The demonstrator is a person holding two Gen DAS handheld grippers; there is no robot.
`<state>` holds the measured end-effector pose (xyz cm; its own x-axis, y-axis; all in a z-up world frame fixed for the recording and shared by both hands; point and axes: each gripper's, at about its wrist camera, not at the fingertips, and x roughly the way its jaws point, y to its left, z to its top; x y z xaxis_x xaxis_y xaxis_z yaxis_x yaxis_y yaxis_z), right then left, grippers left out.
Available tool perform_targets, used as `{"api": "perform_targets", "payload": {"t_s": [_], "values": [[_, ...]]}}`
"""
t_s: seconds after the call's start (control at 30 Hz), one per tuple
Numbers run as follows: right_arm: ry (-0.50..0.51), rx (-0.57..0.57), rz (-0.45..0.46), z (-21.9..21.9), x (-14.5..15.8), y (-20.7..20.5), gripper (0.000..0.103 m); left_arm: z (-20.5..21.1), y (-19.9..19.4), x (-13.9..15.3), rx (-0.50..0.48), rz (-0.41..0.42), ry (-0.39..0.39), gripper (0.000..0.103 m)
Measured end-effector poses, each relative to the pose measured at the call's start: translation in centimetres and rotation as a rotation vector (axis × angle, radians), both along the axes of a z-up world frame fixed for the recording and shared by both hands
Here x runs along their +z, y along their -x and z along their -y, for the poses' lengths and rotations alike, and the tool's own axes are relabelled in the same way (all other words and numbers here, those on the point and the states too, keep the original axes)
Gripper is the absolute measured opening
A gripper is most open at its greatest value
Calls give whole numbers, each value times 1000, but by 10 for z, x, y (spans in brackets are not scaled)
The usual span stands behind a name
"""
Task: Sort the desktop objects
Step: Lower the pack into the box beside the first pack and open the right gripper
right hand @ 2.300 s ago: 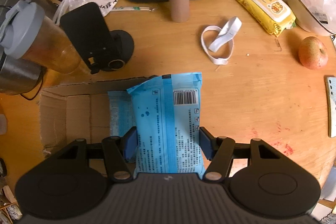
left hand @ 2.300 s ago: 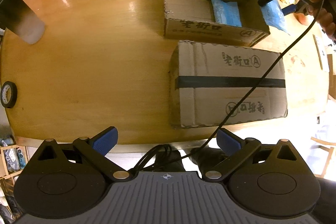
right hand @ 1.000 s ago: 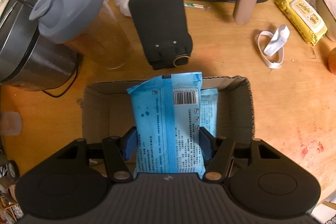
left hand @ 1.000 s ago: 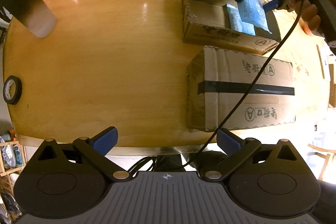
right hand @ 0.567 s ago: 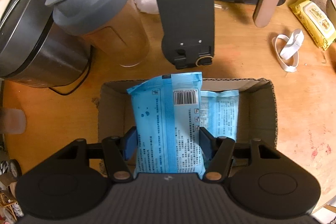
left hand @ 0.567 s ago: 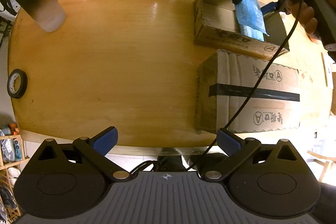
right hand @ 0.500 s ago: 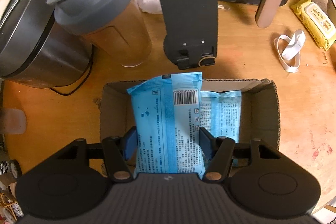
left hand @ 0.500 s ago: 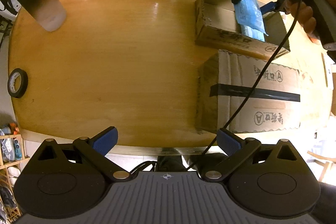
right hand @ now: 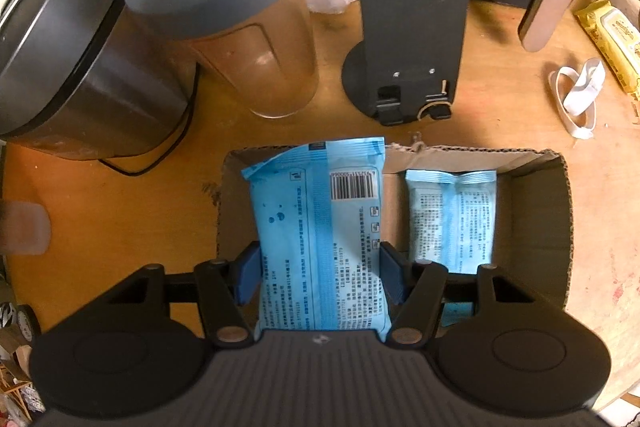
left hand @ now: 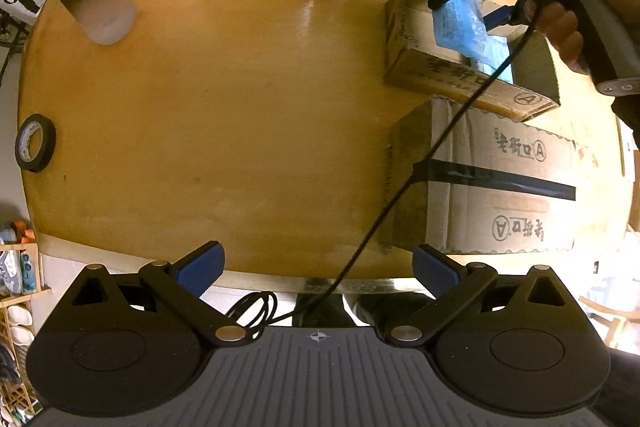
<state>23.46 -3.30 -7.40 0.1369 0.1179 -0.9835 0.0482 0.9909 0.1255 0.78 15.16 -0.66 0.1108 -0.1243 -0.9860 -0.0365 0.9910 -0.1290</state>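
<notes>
Now our right claw (right hand: pixel 320 273) is clamped on a blue packet (right hand: pixel 320 227), holding it over the left half of the open box (right hand: pixel 532 227); a second packet (right hand: pixel 454 215) lies inside at the right. Our left claw (left hand: pixel 318 267) is spread wide and holds nothing, at the near edge of the surface (left hand: pixel 240 87), by a taped box (left hand: pixel 500 187)

I have carried my blue packet (right hand: pixel 320 239) from over the tabletop (right hand: pixel 120 227) to above the left half of the open box (right hand: pixel 532 219), beside the packet already inside (right hand: pixel 454 215); my left gripper (left hand: pixel 316 267) has drifted leftward.
</notes>
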Motion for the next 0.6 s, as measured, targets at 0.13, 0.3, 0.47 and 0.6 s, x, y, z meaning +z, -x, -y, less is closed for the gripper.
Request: {"api": "perform_targets", "payload": {"t_s": [0.13,0.3,0.47,0.6], "values": [[5,4,-8,-6,-6,-2,59,-4,1,-1,13,-4,1,103],[25,12,-11,-10,-13,-2,59,-9,1,-4,26,-7,3,103],[33,28,-14,-15,-18,-2,59,-11,1,-5,34,-13,3,103],[36,15,-39,-14,-29,-7,59,-12,0,-6,38,-14,1,103]]}}
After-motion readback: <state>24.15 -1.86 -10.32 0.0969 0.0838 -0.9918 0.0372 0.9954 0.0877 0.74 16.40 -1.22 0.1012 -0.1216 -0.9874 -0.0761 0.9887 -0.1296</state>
